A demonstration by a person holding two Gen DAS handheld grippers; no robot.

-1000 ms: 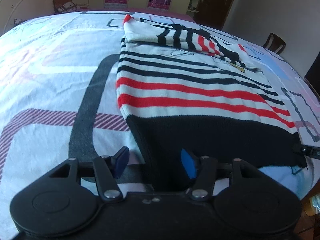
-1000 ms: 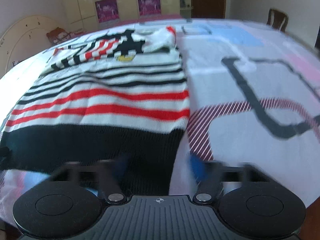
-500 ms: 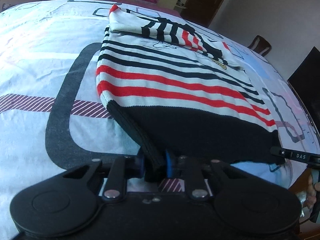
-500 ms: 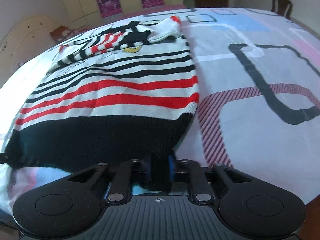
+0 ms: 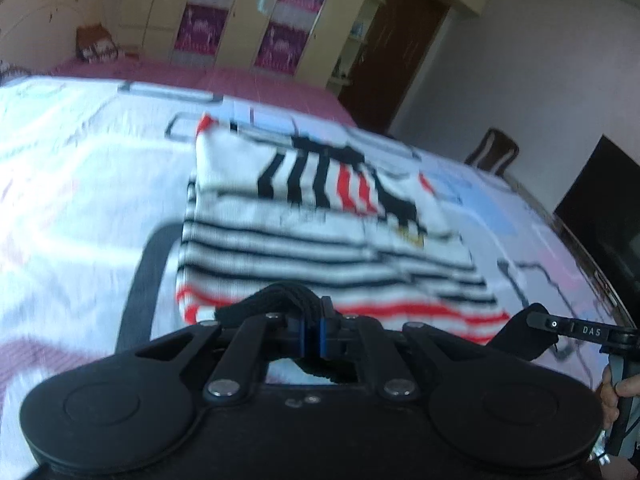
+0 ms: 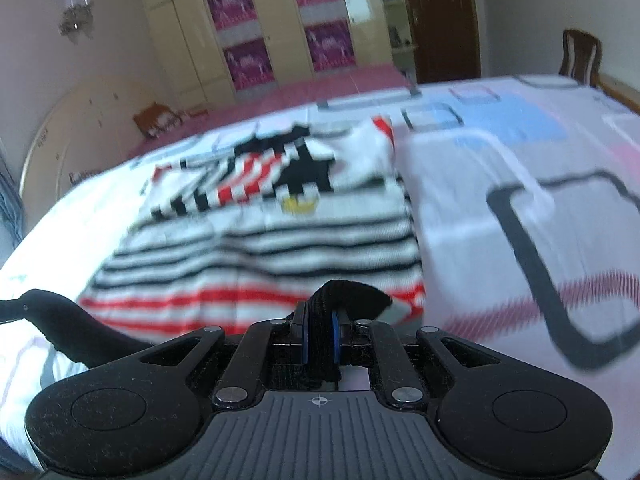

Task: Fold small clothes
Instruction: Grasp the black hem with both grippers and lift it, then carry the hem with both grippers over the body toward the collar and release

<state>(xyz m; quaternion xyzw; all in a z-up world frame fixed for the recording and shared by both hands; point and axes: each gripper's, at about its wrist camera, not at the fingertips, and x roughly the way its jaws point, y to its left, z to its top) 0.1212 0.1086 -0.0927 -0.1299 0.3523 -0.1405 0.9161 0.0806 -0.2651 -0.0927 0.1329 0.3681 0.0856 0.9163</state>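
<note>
2 hand-held grippers, L (image 5: 312, 330) + R (image 6: 320, 336), each pinching black hem of 1 striped sweater (image 5: 320, 236), on 1 bed (image 5: 80, 200).

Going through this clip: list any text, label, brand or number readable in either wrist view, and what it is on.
"DAS": white letters on the black finger of the right gripper, seen at the right edge of the left wrist view.
Purple posters on the wardrobe doors: print too blurred to read.
Striped sweater: a small yellow emblem, no legible text.
Nothing else readable.
</note>
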